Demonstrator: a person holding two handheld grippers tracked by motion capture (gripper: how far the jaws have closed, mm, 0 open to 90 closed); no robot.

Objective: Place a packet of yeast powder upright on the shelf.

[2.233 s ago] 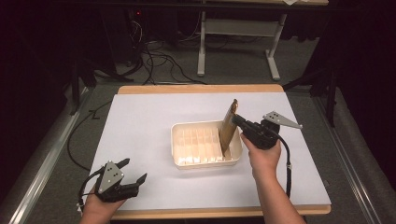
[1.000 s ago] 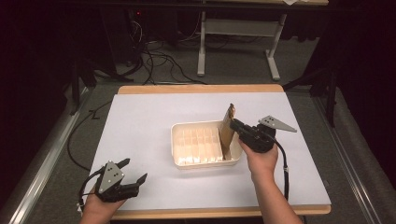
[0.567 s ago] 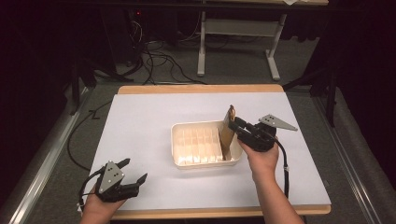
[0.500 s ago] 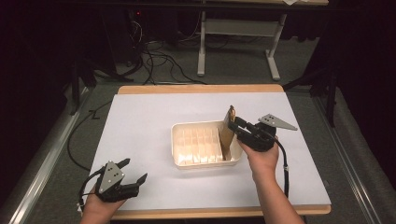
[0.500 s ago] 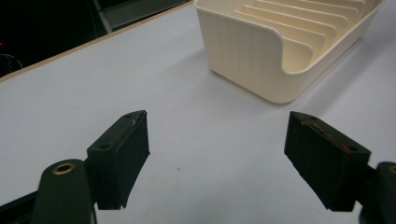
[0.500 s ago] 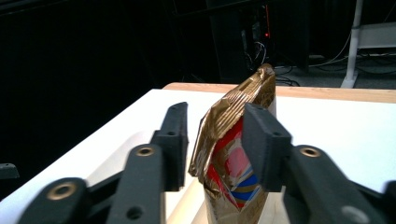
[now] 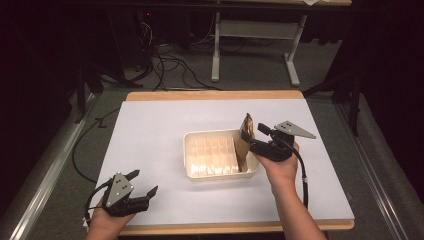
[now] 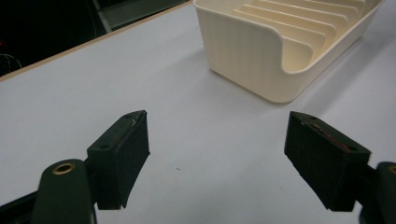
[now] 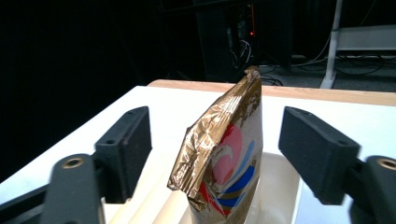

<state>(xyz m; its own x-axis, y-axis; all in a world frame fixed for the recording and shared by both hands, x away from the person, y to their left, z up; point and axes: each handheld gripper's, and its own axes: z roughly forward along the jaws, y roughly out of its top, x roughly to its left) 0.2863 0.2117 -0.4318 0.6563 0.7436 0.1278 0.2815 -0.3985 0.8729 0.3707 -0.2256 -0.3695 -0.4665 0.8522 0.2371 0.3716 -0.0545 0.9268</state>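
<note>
The ribbed cream plastic tray (image 7: 220, 155) has a smooth, faintly glossy skin with a fine woven-looking texture on its outer wall (image 8: 247, 51). The crinkled gold foil packet (image 9: 224, 149) standing in it is shiny and creased, its printed face in glossy red, blue and white. The white table covering (image 7: 160, 130) looks matt and smooth, like paper or laminate, with a pale wood edge (image 7: 215, 95) around it. The black gripper jaws in both gripper views are matt plastic, slightly grainy.
</note>
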